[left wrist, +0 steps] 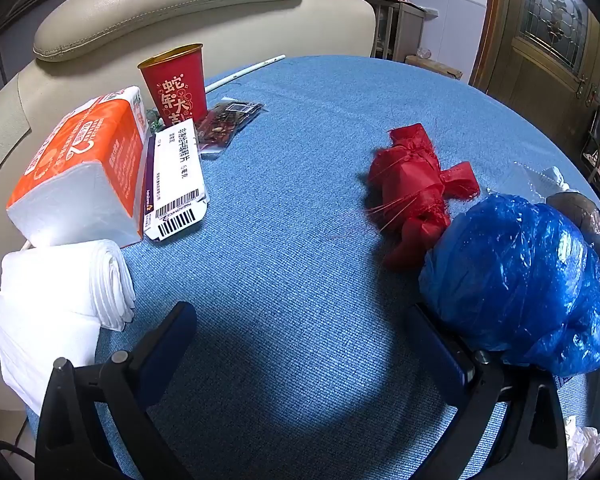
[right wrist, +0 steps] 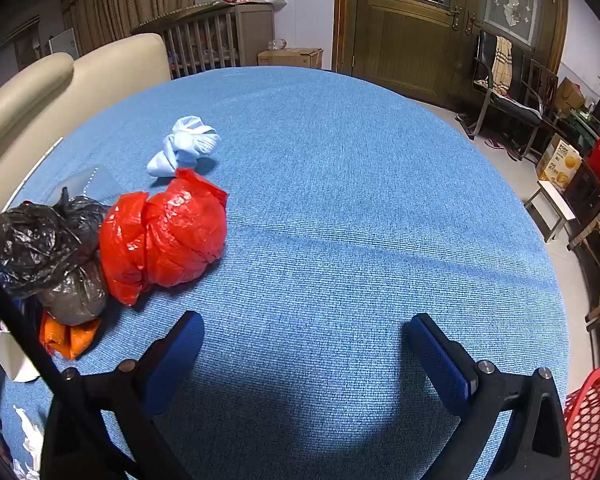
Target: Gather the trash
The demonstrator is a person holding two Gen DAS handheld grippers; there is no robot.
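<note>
Trash sits bunched toward the middle and near edge of the round tabletop (right wrist: 360, 200), seemingly gathered for easy pickup: a blue bag (left wrist: 516, 280) touching a red cloth bundle (left wrist: 414, 192), and in the right view a red bag (right wrist: 164, 236) pressed against a black bag (right wrist: 40, 240), with a pale blue knotted rag (right wrist: 184, 146) just beyond. Both the left gripper (left wrist: 300, 344) and right gripper (right wrist: 304, 352) hover over bare blue cloth, jaws spread wide, holding nothing. A tissue pack (left wrist: 80, 168), red cup (left wrist: 176, 84) and white box (left wrist: 176, 184) stand along the left edge by a cream sofa (left wrist: 172, 4). Something orange (right wrist: 70, 338) beneath the black bag is possibly a wrapper. A wooden door (right wrist: 412, 28) stands behind.
</note>
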